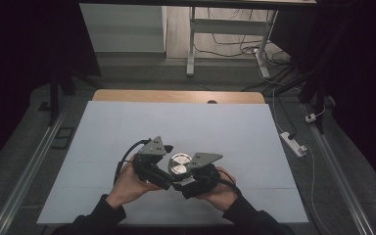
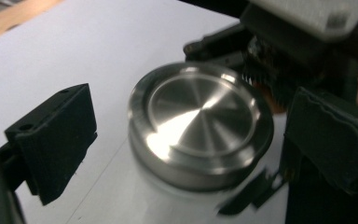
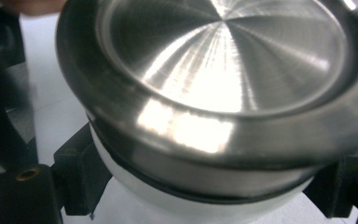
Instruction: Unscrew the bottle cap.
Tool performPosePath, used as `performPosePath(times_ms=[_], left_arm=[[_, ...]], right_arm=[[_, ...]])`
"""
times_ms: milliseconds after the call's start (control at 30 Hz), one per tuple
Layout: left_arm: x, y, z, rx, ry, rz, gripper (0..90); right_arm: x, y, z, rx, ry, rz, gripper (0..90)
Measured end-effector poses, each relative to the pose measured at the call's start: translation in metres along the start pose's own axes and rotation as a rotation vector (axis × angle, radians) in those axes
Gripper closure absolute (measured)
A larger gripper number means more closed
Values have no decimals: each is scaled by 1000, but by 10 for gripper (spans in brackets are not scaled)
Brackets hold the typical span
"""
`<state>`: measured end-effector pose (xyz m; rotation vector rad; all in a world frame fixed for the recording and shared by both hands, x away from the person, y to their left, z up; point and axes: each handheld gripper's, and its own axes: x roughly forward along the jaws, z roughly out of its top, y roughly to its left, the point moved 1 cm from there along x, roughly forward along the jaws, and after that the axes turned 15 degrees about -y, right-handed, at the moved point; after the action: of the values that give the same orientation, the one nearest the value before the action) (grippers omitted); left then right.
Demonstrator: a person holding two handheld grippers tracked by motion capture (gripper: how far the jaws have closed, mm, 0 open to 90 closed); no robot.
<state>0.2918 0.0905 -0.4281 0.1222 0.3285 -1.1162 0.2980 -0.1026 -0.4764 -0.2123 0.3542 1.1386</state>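
A person sits at a table covered by a white sheet (image 1: 127,127), seen from above, with both forearms reaching in from the bottom edge. Each hand holds a black two-jaw gripper, and the two meet near the middle of the table's near half.

Between them stands a small round jar (image 1: 179,164) with a shiny brushed-metal lid (image 2: 200,116) and a white body (image 3: 186,205). It sits upright on the white sheet.

The right gripper (image 1: 190,182), held in the right hand (image 1: 220,191), grasps the jar. In the right gripper view its two black jaws press against opposite sides of the white body just below the lid, one at lower left, one at lower right.

The left gripper (image 1: 164,177), held in the left hand (image 1: 129,183), is spread wide. In the left gripper view one jaw stands clear of the jar at the left; the other sits close on the right, and contact cannot be told. The jar lies between them, slightly blurred.

Beyond the table, a power strip (image 1: 293,143) and loose cables (image 1: 235,49) lie on the grey floor.
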Motion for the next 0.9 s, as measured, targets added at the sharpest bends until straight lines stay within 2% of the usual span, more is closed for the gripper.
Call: performPosePath(times_ms=[67,100,233,300,367,433,500,567,633,833,867,900], left_arm=[[-4,4,-1,38,24,-59,29],[-6,5,-2,71,32,-91,37],[-7,2,-6,166,73,-219,75],[-6,1,-7,185,87,-259,105],[-6,0,-7,184,82,-312,149],[-7,0,-8,188,77,-323,181],[-6,-1,-7,176,78,-303,184],[-4,-2,-6,145,78,-244,185],[1,-4,-4,115,78,-162,186],[16,-19,1,31,56,82,186],[16,-19,1,31,56,82,186],[18,-20,1,24,52,113,186]], right_arm=[[-1,1,1,-11,-2,34,153],[-1,3,2,-12,1,59,152],[-1,9,2,-39,4,138,153],[-1,12,3,-58,9,177,152],[-1,16,3,-83,18,206,153],[0,18,3,-96,16,221,153],[0,18,3,-98,16,218,153],[0,16,3,-88,13,189,153],[0,13,4,-55,11,141,153],[-2,2,3,-20,5,4,152],[-2,2,3,-15,3,-17,153],[-2,2,3,-15,3,-17,153]])
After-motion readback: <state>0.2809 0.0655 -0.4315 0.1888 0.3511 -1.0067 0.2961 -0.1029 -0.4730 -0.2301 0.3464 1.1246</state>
